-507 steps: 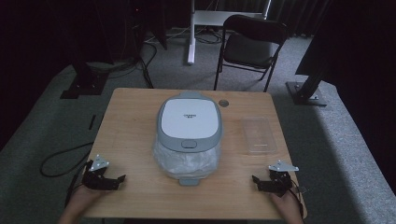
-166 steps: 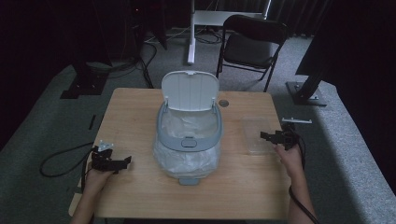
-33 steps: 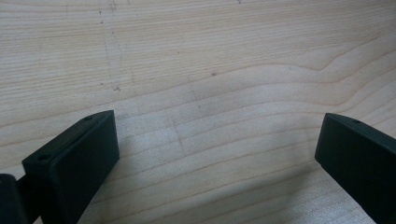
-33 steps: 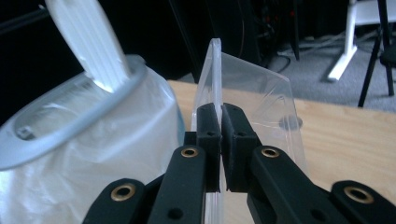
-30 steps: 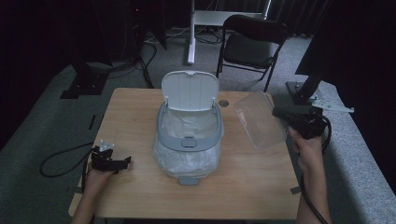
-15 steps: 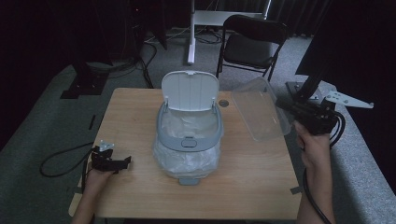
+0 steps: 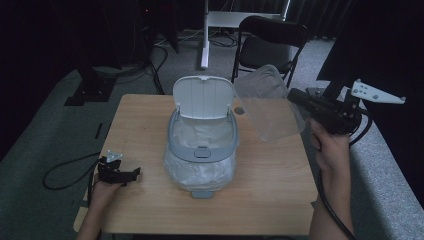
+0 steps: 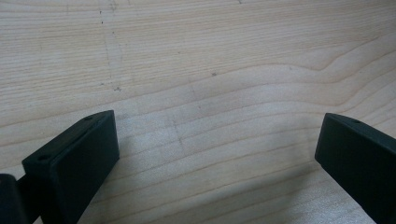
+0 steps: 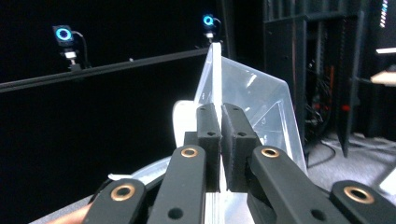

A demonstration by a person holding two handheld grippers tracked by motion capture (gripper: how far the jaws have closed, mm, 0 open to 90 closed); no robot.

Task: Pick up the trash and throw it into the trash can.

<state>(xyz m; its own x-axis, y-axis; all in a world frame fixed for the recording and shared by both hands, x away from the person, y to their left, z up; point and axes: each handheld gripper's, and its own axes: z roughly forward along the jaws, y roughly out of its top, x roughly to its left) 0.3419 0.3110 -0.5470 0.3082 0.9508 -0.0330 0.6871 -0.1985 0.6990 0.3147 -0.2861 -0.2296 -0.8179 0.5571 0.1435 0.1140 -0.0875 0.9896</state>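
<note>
Over on the left, the left tool [image 7: 131, 173] just sits on the wooden table [image 7: 270, 190] near its front left corner, with the person's left hand [image 7: 102, 192] behind it; the left gripper view looks straight down at bare wood grain, and its jaws are spread wide with nothing in between, so it's released. In the middle of the table there's a grey and white bin [image 7: 202, 145] with its hinged lid [image 7: 203, 97] flipped up toward the far side, and a crinkly translucent bag [image 7: 199, 172] lining the inside and hanging over the outside at the front. Right of that, up in the air above the table's right far corner, hangs a clear plastic container [image 7: 269, 105], tilted, with one end reaching toward the folding chair [image 7: 270, 45] behind the table. It's off the table completely. The right tool [image 7: 295, 96] has it pinched by one thin wall, and the right gripper view makes that pretty obvious: the two black pads [image 9: 208, 135] are squeezed together with the container's clear edge [image 9: 215, 79] standing up between them, so it's clenched on it. The right hand [image 7: 330, 150] holds that tool out past the table's right edge, cable trailing down along the forearm.
</note>
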